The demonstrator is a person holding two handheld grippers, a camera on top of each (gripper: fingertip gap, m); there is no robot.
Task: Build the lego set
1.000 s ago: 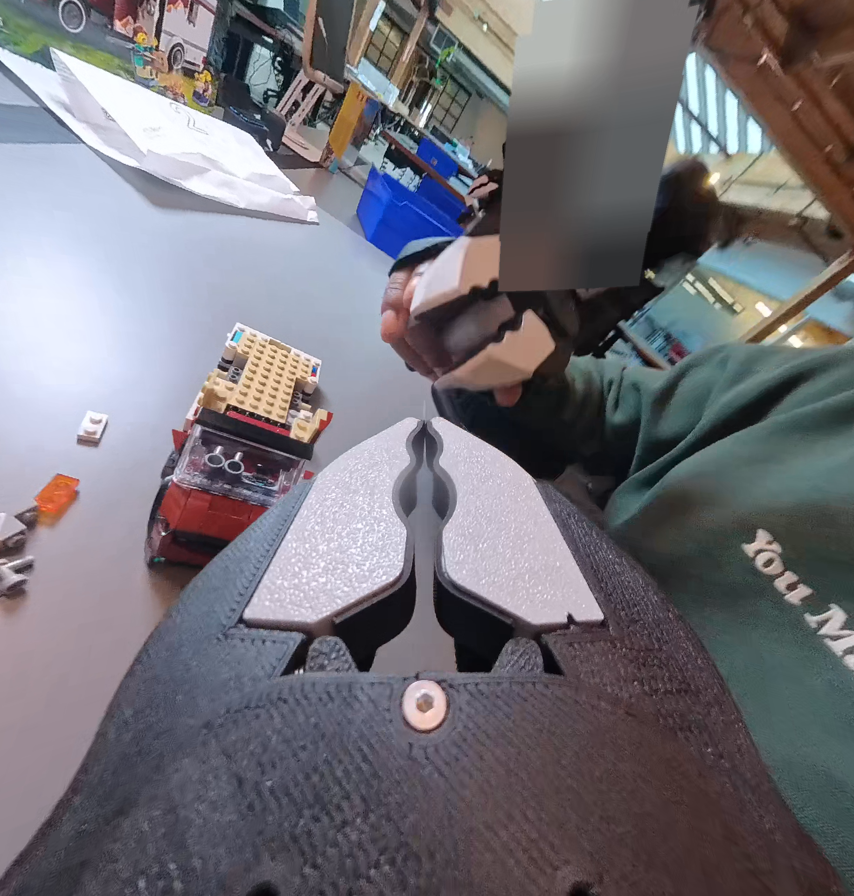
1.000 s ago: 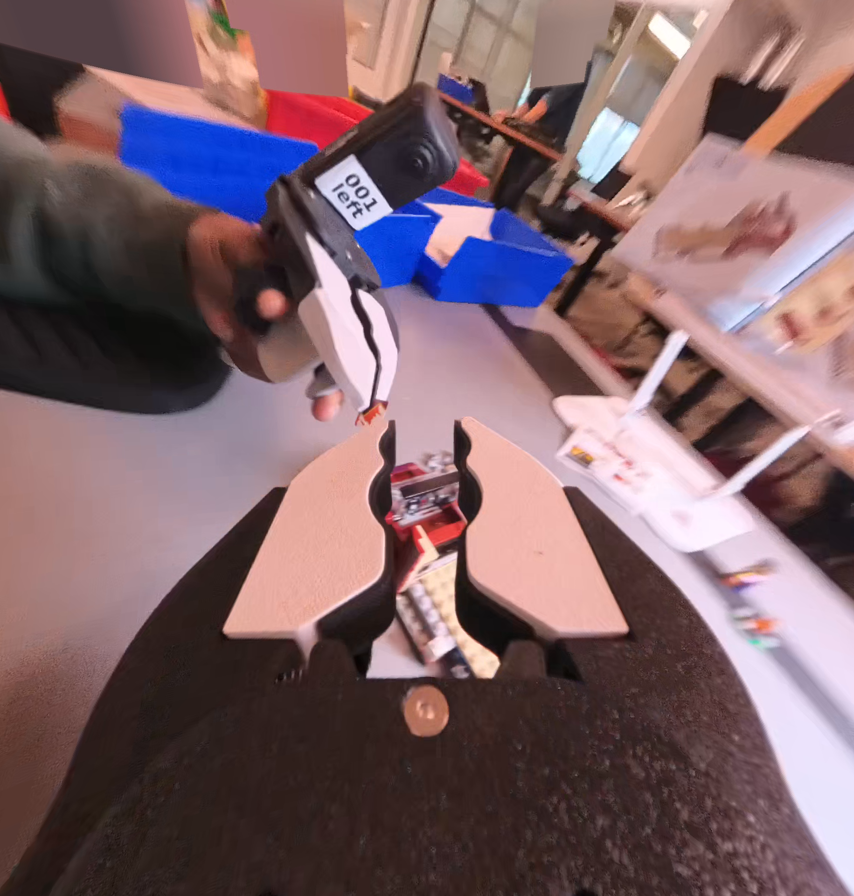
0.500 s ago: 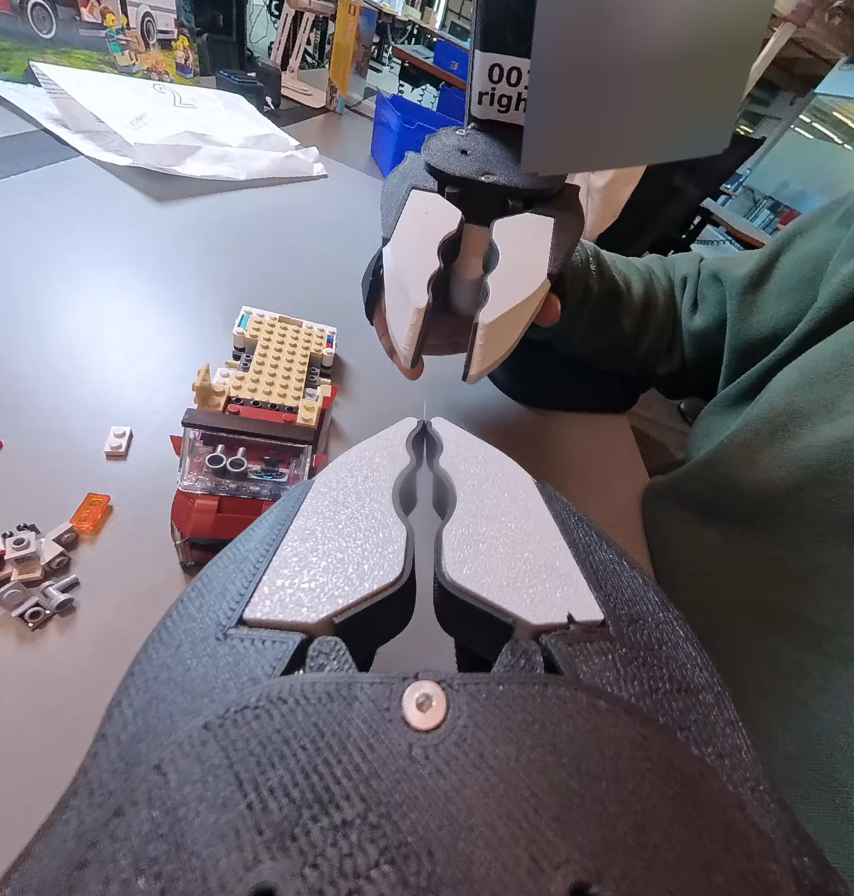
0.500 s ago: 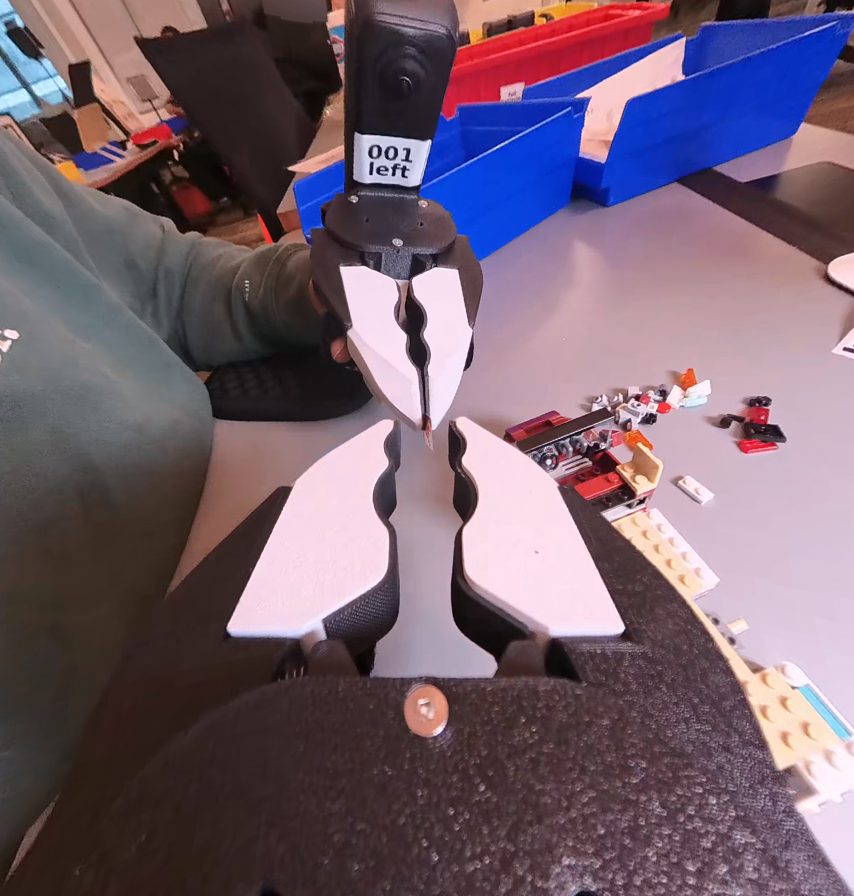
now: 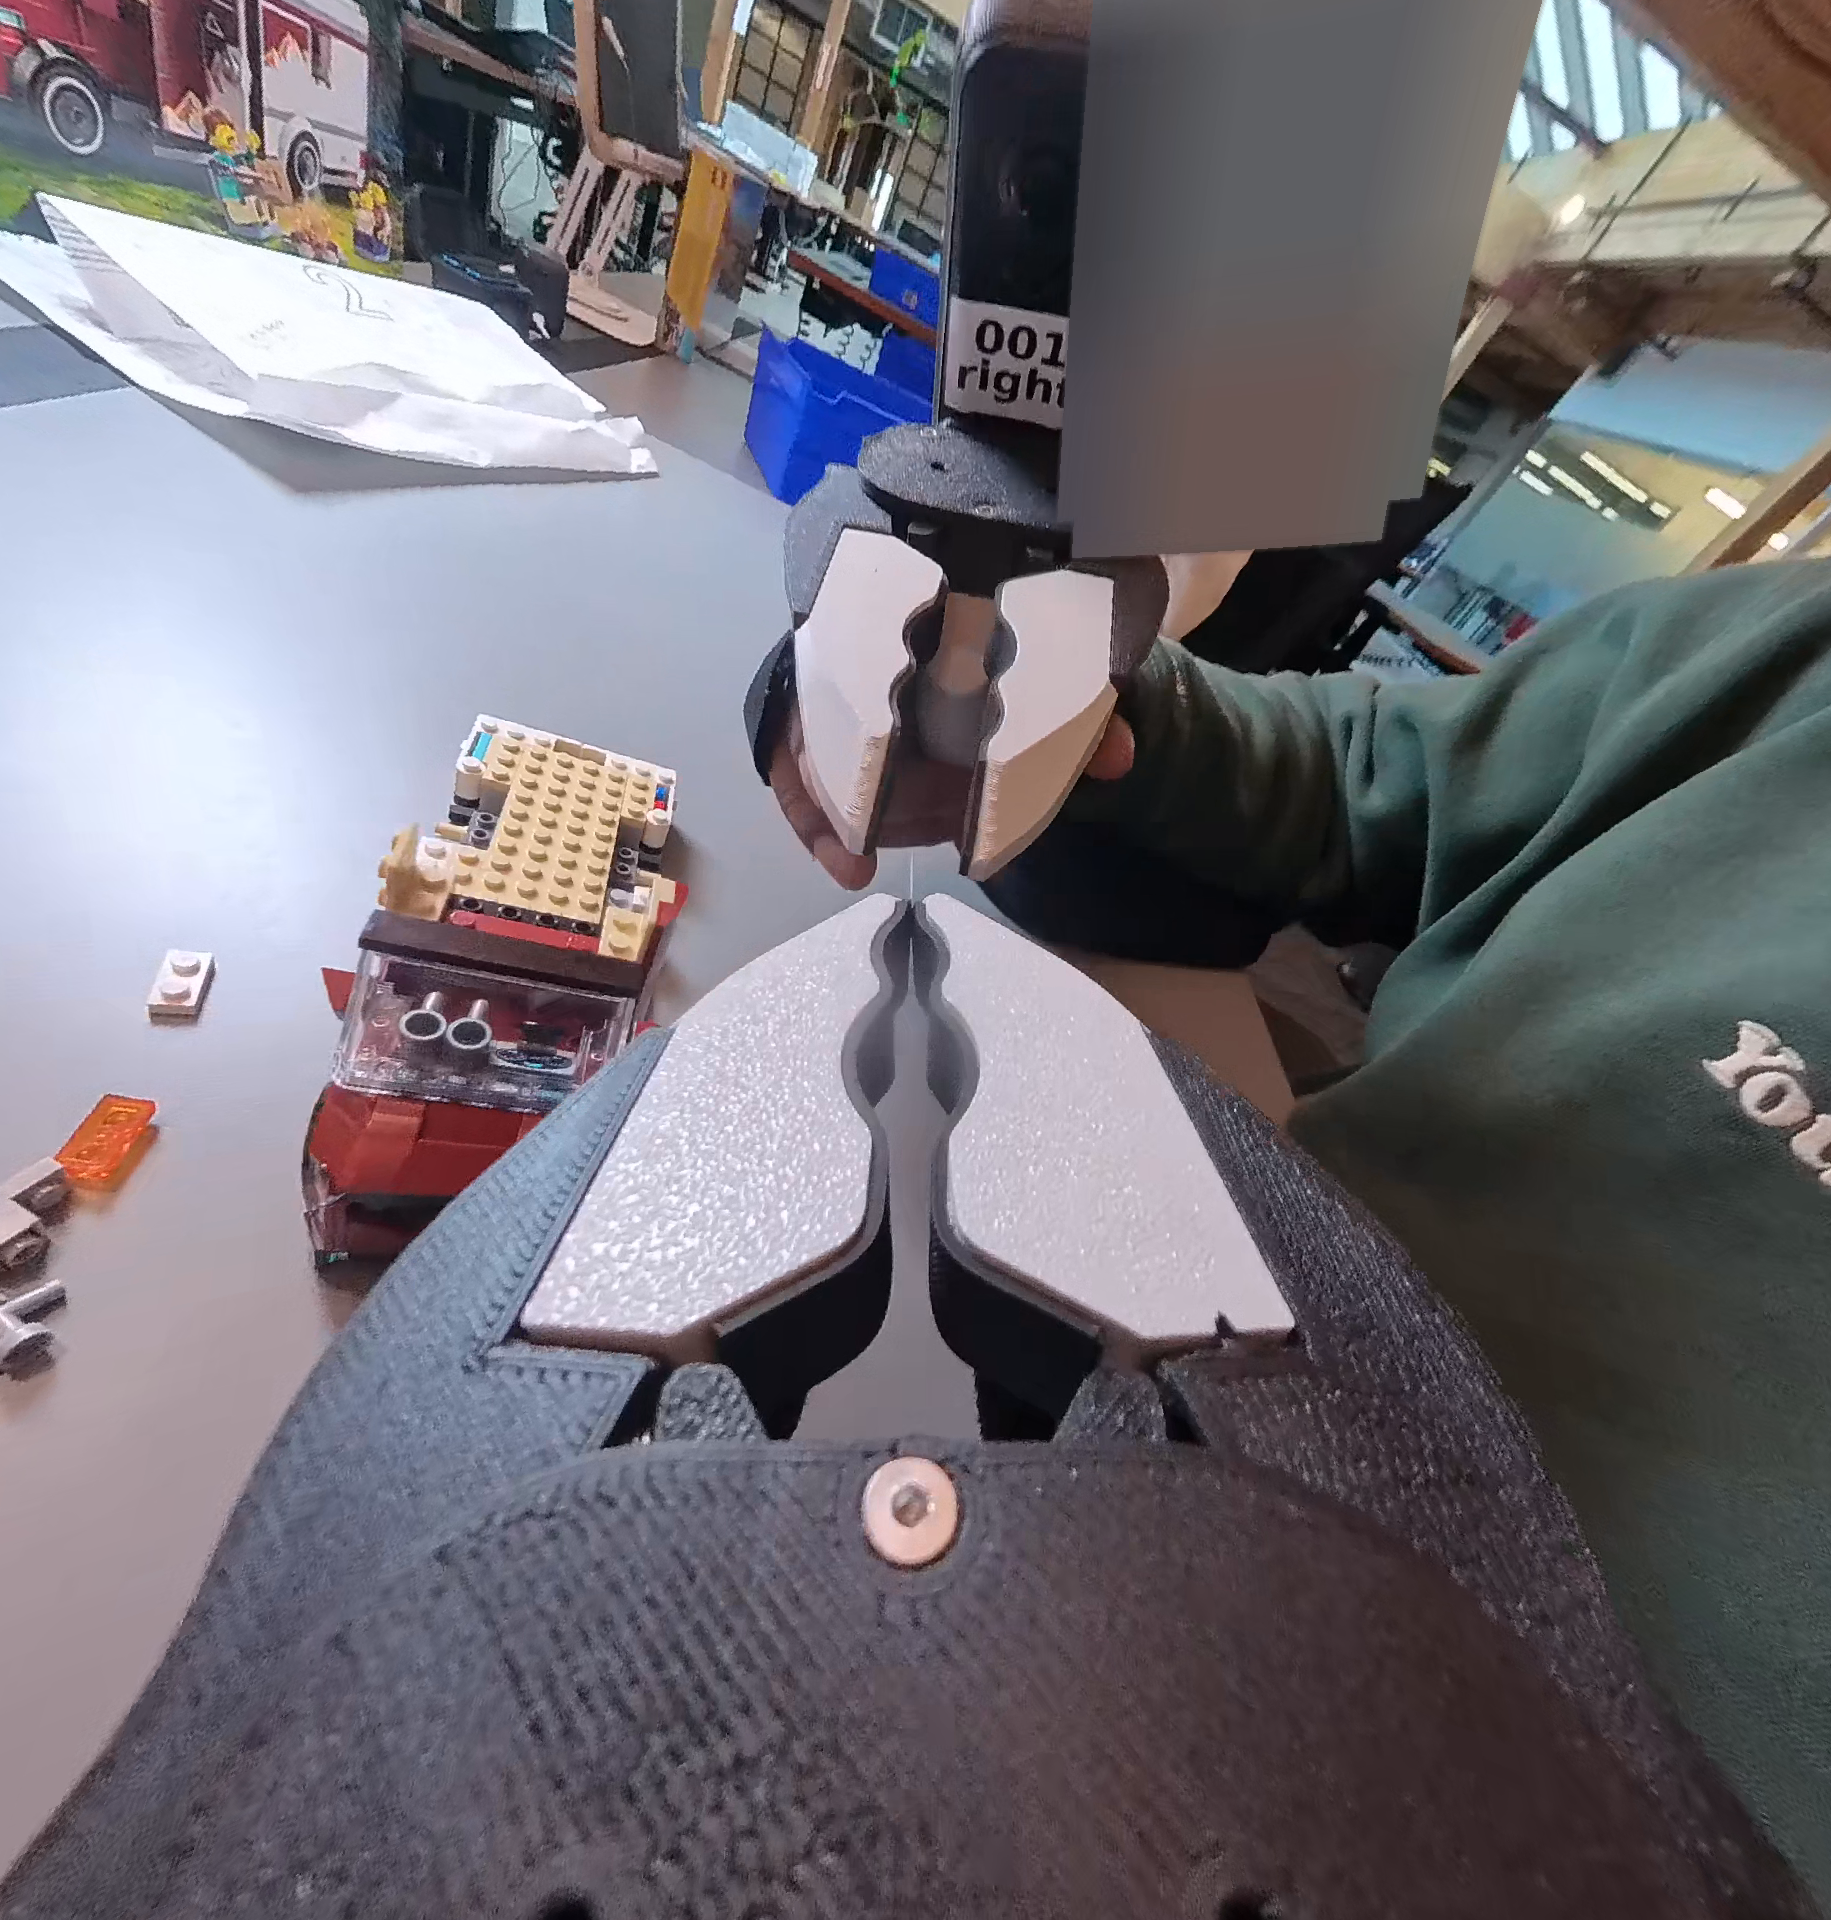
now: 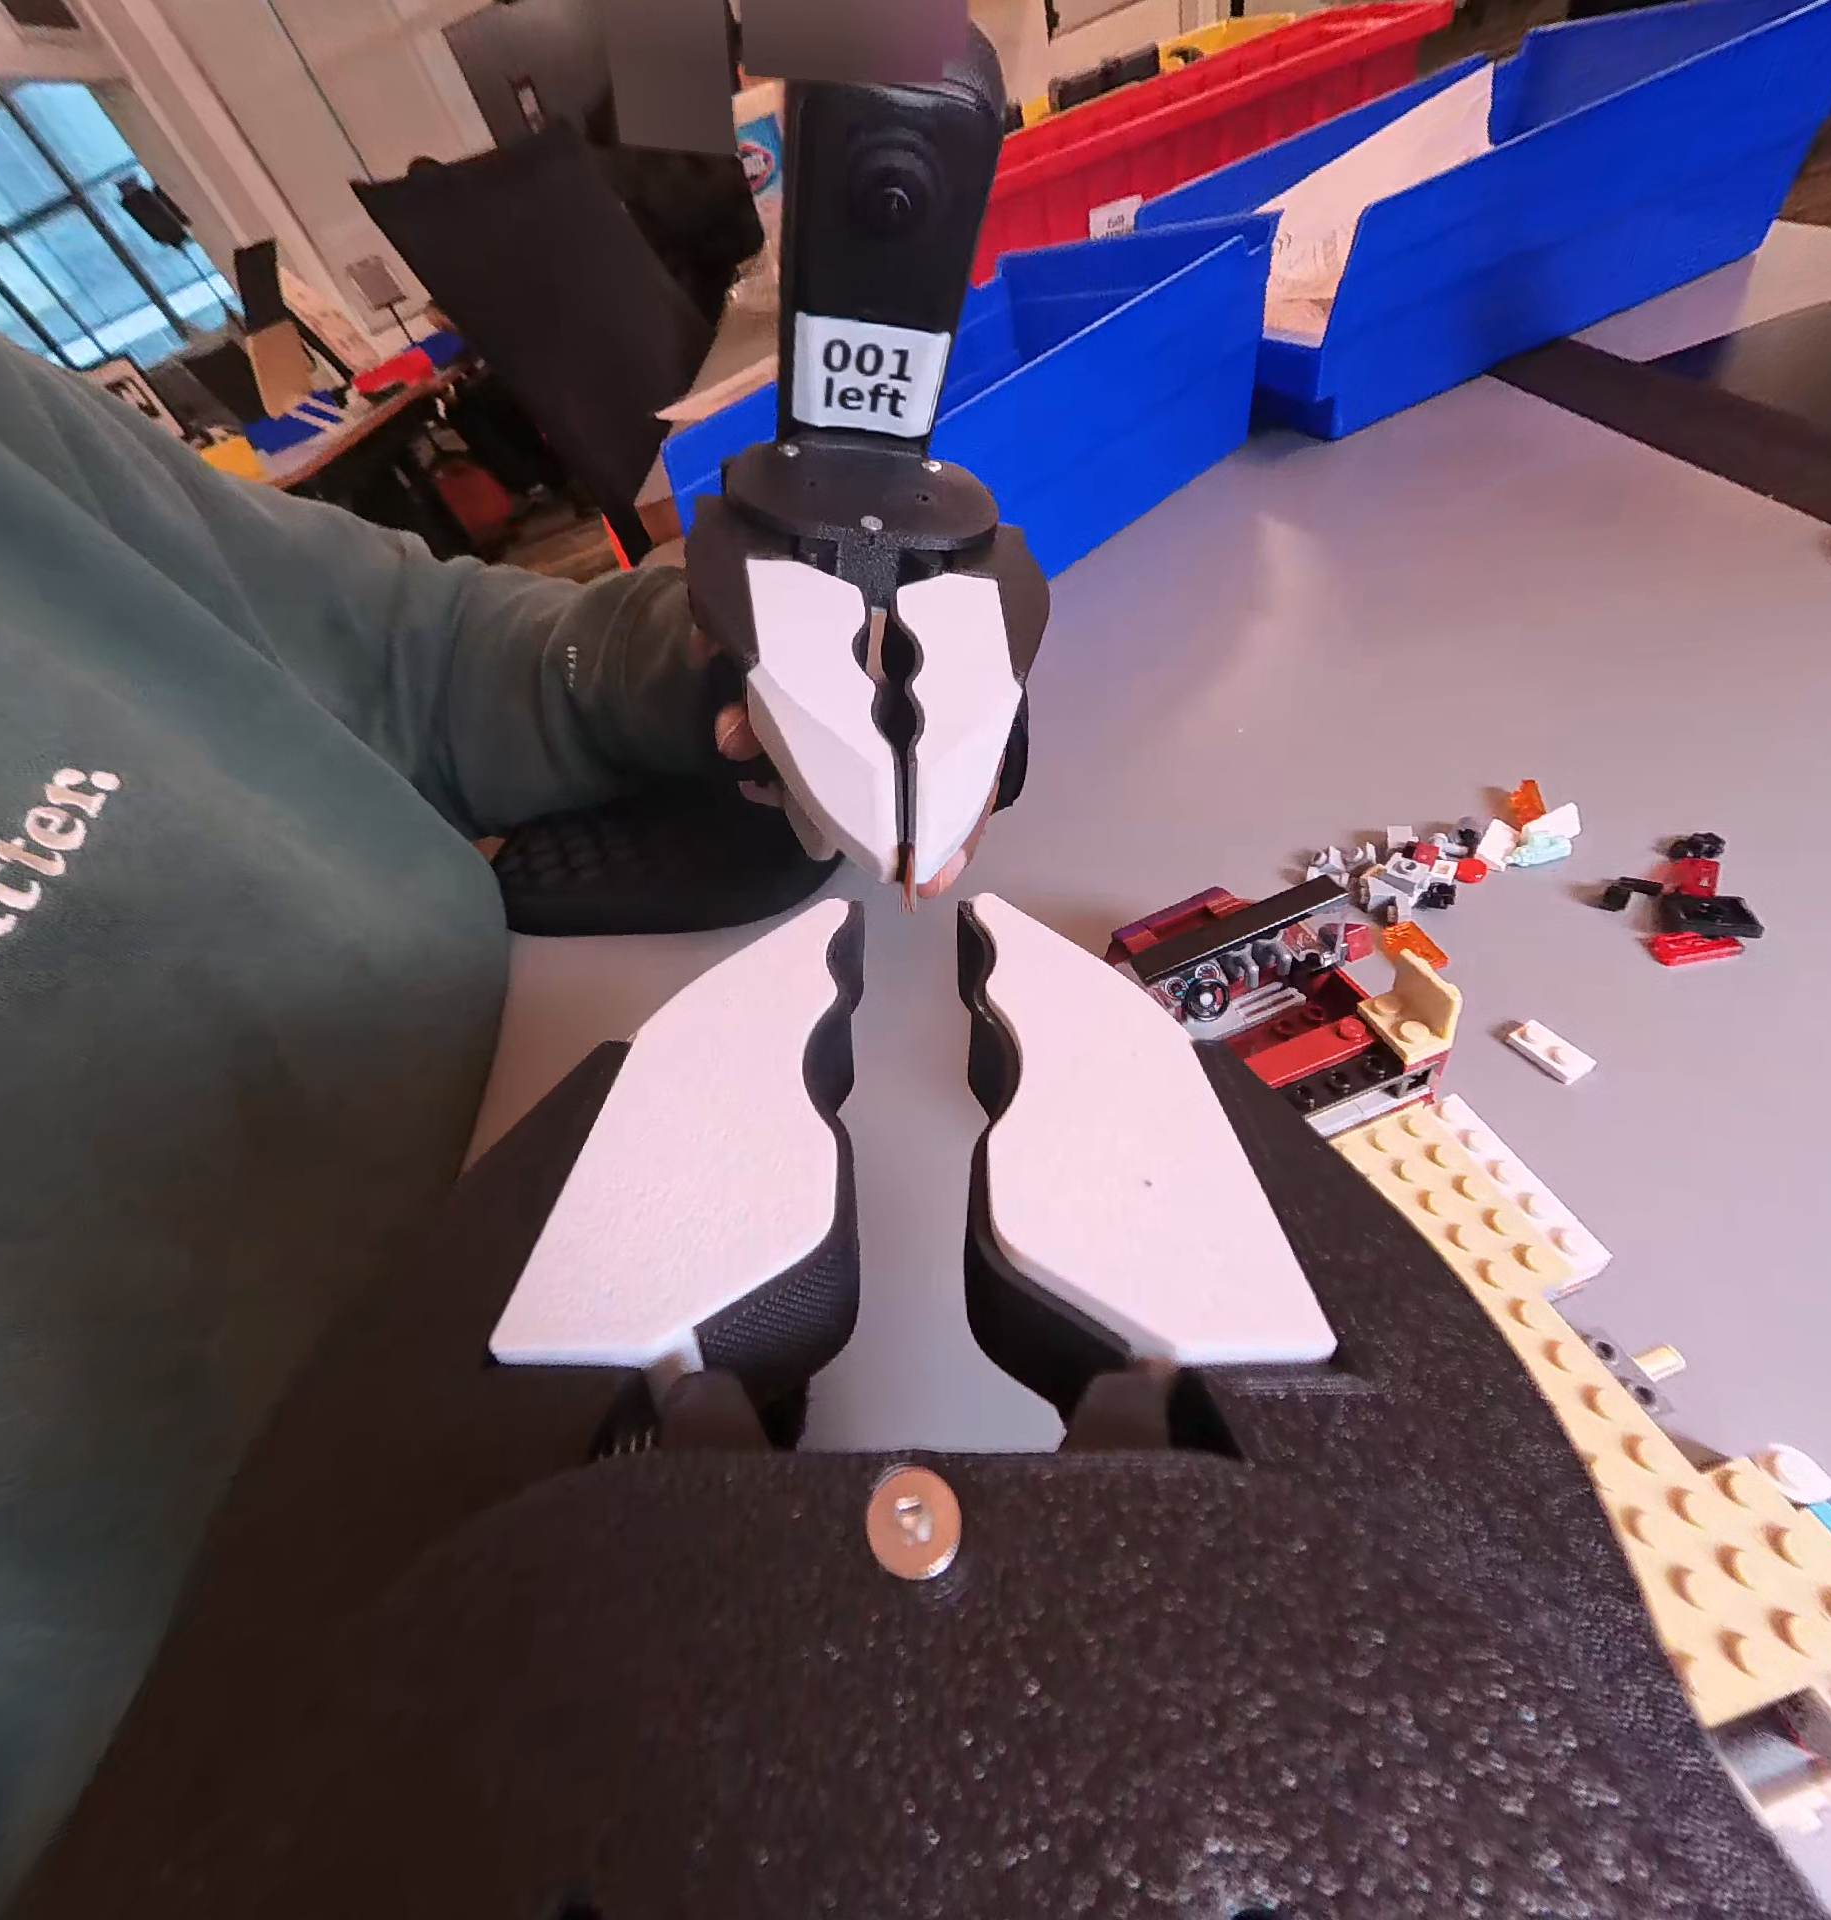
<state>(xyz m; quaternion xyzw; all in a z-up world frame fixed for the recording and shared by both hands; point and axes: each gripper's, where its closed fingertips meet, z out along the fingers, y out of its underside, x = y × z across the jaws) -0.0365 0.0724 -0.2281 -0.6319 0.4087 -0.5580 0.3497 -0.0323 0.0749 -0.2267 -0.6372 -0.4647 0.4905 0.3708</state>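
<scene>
left gripper [image 5: 909, 906]: jaws together, clamped on a thin piece [image 6: 905, 891] that shows edge-on at the tips; held above the counter [image 5: 267, 665], tip to tip with the right gripper.
loose parts [image 5: 7, 1236]: grey connectors at the left edge of the left wrist view, on the counter.
orange tile [image 5: 108, 1139]: flat on the counter, just beside the grey parts.
white plate [image 5: 182, 982]: lying alone, near the model.
model [image 5: 506, 977]: red body, clear windscreen block, tan studded plate on top; on the counter, left of both grippers, touched by neither.
right gripper [image 6: 909, 906]: jaws apart, nothing between them; tips just beside the thin piece.
bins [image 6: 1098, 416]: blue, at the far counter edge.
</scene>
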